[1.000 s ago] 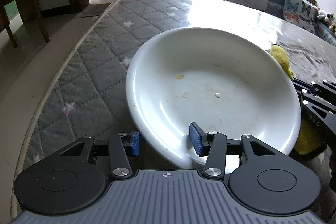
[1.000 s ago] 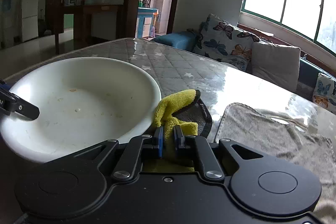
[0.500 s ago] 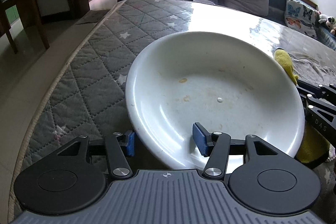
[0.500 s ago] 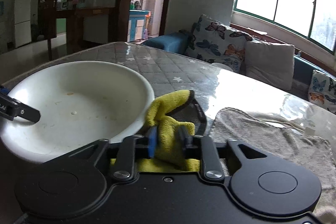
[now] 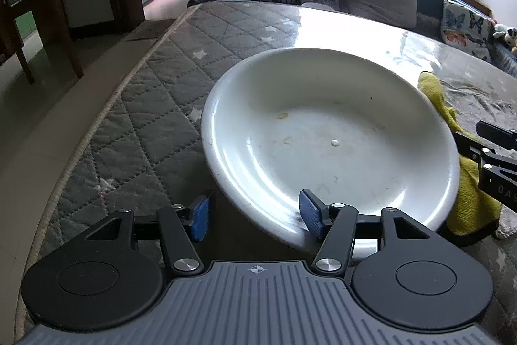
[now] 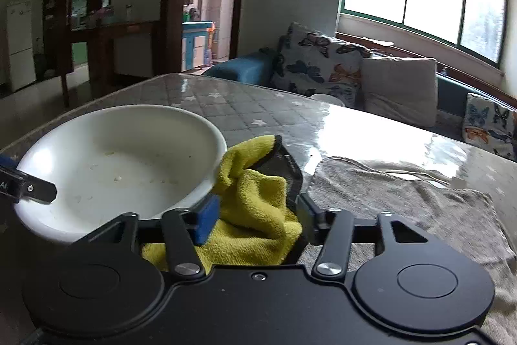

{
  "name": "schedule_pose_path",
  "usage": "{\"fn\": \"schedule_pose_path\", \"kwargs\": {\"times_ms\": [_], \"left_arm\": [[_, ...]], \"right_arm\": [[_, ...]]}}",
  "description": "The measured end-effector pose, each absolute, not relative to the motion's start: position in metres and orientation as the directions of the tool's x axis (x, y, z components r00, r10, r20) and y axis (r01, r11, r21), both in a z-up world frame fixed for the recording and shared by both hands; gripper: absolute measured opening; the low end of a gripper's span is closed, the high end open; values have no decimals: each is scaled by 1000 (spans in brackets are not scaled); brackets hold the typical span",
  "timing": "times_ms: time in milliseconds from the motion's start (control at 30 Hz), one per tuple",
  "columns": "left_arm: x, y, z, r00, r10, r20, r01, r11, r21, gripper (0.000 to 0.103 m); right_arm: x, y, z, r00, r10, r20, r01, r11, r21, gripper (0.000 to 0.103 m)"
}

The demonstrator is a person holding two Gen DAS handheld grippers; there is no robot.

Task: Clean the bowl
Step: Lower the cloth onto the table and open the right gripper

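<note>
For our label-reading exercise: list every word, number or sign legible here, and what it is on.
"DAS", cut off by the frame edge: black finger of the right gripper.
"AI", likewise cut off: black finger of the left gripper.
Nothing else is legible.

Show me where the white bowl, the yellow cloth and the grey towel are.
white bowl (image 5: 323,131): left wrist view, inner floor.
yellow cloth (image 6: 258,199): right wrist view, bunched middle.
grey towel (image 6: 404,196): right wrist view, flat middle.
</note>
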State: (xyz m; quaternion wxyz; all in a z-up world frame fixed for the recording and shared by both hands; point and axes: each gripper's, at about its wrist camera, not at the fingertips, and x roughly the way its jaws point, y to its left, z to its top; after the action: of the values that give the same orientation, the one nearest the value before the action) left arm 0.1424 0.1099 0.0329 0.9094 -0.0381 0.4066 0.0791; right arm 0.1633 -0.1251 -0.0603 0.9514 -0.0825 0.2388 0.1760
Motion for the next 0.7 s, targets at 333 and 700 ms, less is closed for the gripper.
{"fn": "schedule_pose_path", "kwargs": {"times_ms": [333, 700], "left_arm": [[127, 99, 42, 685, 133, -716, -170, 985, 20, 71], [110, 88, 51, 716, 166, -679, -173, 983, 58, 71]], "right_arm": [[152, -126, -56, 833, 273, -481, -343, 937, -63, 69], [138, -125, -54, 841, 256, -477, -320, 946, -55, 82]]}}
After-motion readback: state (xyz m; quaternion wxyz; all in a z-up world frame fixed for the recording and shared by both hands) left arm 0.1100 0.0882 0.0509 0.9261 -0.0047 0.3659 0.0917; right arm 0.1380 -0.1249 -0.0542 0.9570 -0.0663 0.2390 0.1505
